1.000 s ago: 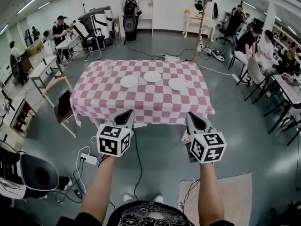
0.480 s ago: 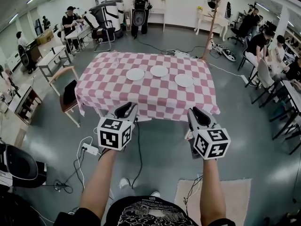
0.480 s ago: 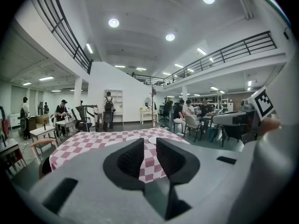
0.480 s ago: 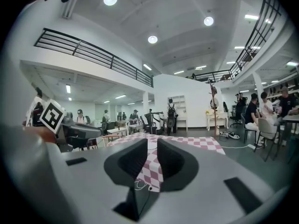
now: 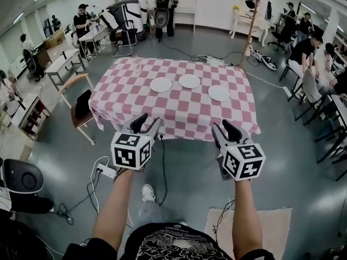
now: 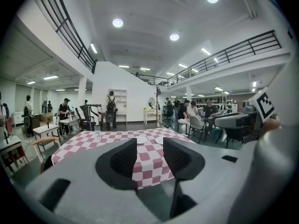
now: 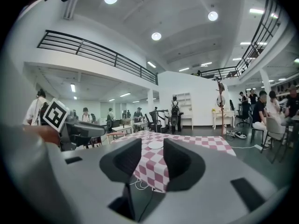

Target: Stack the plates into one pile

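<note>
Three white plates lie apart on the pink-checked table (image 5: 135, 99): a left plate (image 5: 161, 84), a middle plate (image 5: 189, 81) and a right plate (image 5: 219, 93). My left gripper (image 5: 147, 122) and right gripper (image 5: 223, 129) hang in front of the table's near edge, well short of the plates. Both point roughly level at the table. The jaws of both are opening, with nothing between them. In the left gripper view two plates (image 6: 140, 139) show beyond the left gripper (image 6: 148, 148). In the right gripper view one plate (image 7: 155, 145) shows past the right gripper (image 7: 153, 148).
A clear glass (image 5: 136, 65) stands near the table's far left corner. A chair (image 5: 81, 104) sits at the table's left side. Cables and a power strip (image 5: 105, 171) lie on the floor below my left arm. A mat (image 5: 255, 226) lies at lower right. People sit at desks at right (image 5: 312, 53).
Both grippers' jaws have gone from shut to parted. Both hands have moved forward toward the table, and the table now sits closer in the head view.
</note>
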